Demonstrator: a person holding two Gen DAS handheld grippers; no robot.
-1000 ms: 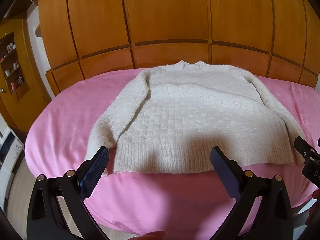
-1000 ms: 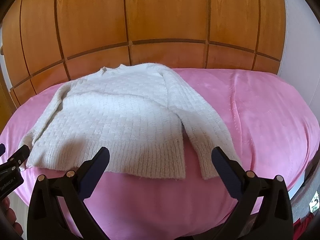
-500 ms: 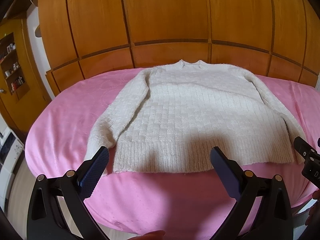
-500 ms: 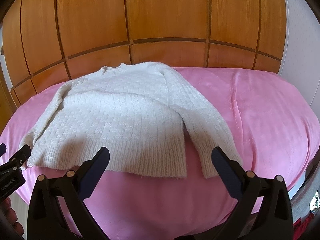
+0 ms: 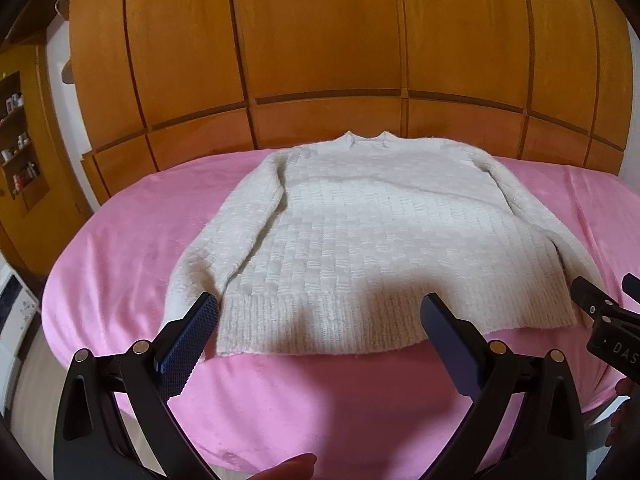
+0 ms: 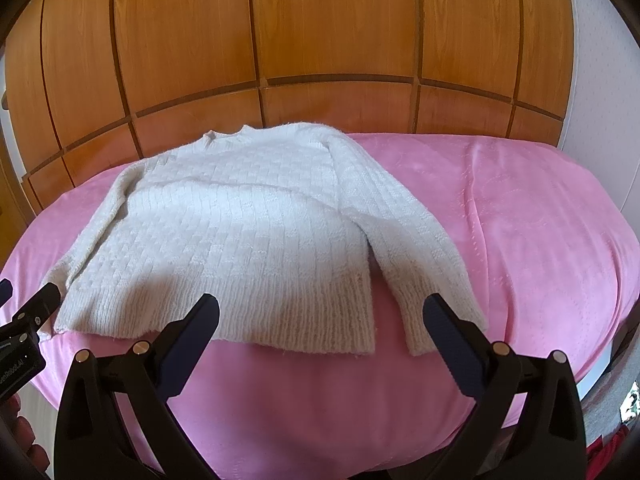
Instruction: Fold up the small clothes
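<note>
A cream knitted sweater (image 5: 372,240) lies flat on the pink bedspread (image 5: 120,248), neck toward the far wooden wall, both sleeves laid down along its sides. It also shows in the right wrist view (image 6: 224,248). My left gripper (image 5: 320,324) is open and empty, hovering in front of the ribbed hem near its left half. My right gripper (image 6: 320,320) is open and empty, hovering in front of the hem's right corner and the right sleeve cuff (image 6: 440,320). Each gripper's tip shows at the edge of the other's view.
A wooden panelled wall (image 5: 320,60) stands right behind the bed. A shelf unit (image 5: 16,140) is at the far left. The pink bedspread (image 6: 540,220) stretches bare to the right of the sweater, and a white wall (image 6: 600,60) stands at the right.
Both grippers have drifted slightly; the sweater sits a little lower and closer in the right wrist view. Nothing was taken hold of.
</note>
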